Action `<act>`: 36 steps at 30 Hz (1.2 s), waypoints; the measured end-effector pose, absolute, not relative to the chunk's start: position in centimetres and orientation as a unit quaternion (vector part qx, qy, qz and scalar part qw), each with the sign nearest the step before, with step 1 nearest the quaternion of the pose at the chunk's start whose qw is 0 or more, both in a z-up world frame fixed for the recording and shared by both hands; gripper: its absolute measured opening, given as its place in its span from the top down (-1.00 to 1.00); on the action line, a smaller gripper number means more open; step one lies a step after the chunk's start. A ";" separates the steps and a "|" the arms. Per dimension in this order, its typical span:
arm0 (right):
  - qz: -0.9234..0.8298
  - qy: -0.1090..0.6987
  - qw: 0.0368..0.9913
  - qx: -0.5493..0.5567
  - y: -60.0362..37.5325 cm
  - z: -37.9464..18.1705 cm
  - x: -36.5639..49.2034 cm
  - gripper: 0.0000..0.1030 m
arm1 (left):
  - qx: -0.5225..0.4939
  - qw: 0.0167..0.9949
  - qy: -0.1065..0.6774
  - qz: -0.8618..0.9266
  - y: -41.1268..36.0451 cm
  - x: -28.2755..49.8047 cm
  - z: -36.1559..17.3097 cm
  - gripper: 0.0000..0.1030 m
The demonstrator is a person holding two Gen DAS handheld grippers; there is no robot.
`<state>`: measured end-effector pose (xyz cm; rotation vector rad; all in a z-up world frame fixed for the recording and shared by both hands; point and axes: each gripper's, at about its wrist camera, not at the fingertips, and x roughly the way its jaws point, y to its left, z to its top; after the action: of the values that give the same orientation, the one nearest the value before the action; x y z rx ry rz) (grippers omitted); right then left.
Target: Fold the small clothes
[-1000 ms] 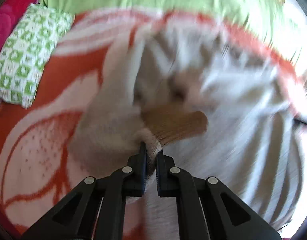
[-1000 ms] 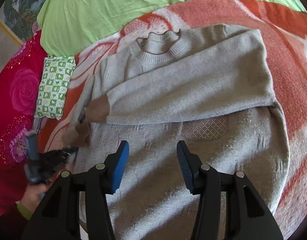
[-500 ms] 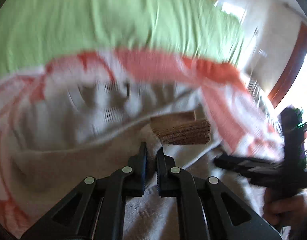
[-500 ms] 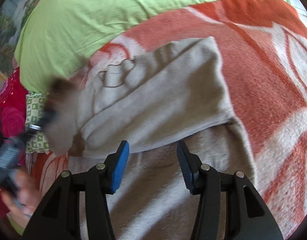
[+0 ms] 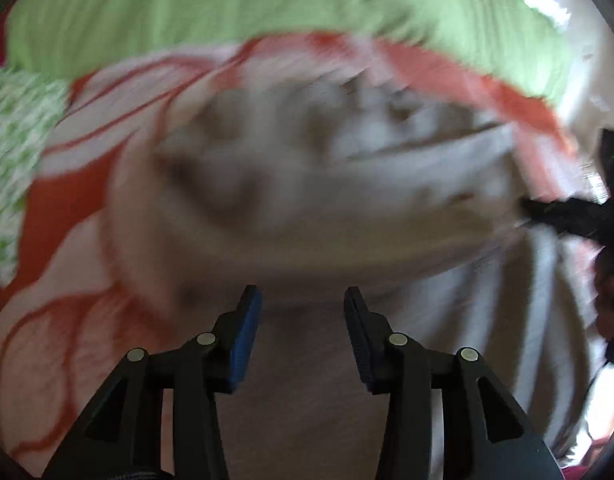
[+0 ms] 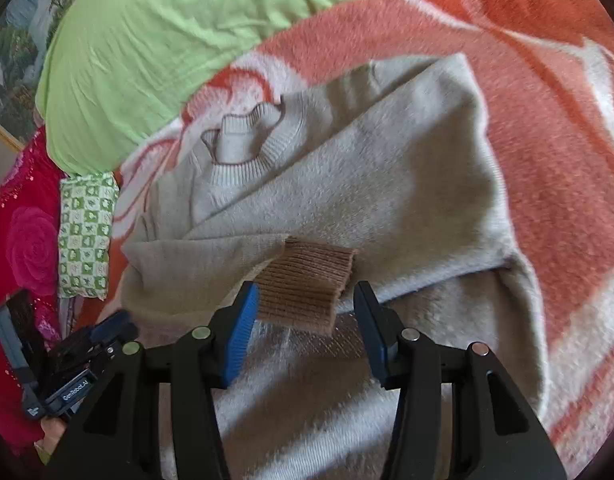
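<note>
Grey sweater (image 6: 387,184) lies on the orange blanket (image 6: 547,120), both sleeves folded across its chest, the brown cuff (image 6: 307,284) on top. Left gripper (image 5: 303,320) and right gripper (image 6: 307,312) hover over it, jaws apart, holding nothing

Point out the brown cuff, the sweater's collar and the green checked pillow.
brown cuff (image 6: 307,282), right wrist view, middle of its ribbed knit.
sweater's collar (image 6: 267,148), right wrist view, front ribbed band.
green checked pillow (image 6: 87,232), right wrist view, centre of its patterned face.
</note>
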<state>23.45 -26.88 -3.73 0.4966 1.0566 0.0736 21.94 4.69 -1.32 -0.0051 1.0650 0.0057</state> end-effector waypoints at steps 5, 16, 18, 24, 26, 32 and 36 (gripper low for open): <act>0.026 0.525 0.820 0.228 -25.6 -6.0 25.5 0.01 | 0.020 0.844 0.527 0.094 8.8 22.3 -4.3 0.16; 0.122 0.358 0.911 0.162 -25.2 12.4 25.6 0.85 | -0.081 0.842 0.506 0.170 11.2 26.5 -4.2 0.12; 0.100 0.381 0.907 0.148 -27.1 10.9 25.6 0.85 | -0.103 0.841 0.503 0.170 11.6 26.5 -4.2 0.12; 0.028 0.491 0.857 0.156 -30.8 0.1 24.7 0.85 | -0.176 0.824 0.507 0.181 13.1 26.3 -4.9 0.12; 0.029 0.490 0.856 0.160 -30.8 -0.4 24.1 0.85 | -0.195 0.821 0.504 0.182 13.7 26.0 -4.9 0.12; 0.025 0.507 0.847 0.160 -31.5 -2.0 23.2 0.85 | -0.202 0.818 0.510 0.176 13.9 26.2 -5.0 0.11; 0.024 0.507 0.847 0.157 -31.5 -2.1 22.9 0.85 | -0.208 0.817 0.509 0.174 14.1 26.1 -5.2 0.10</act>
<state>22.87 -31.50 -2.06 0.3315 1.0683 0.0510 26.07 14.11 -5.20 -0.4444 1.0850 0.3699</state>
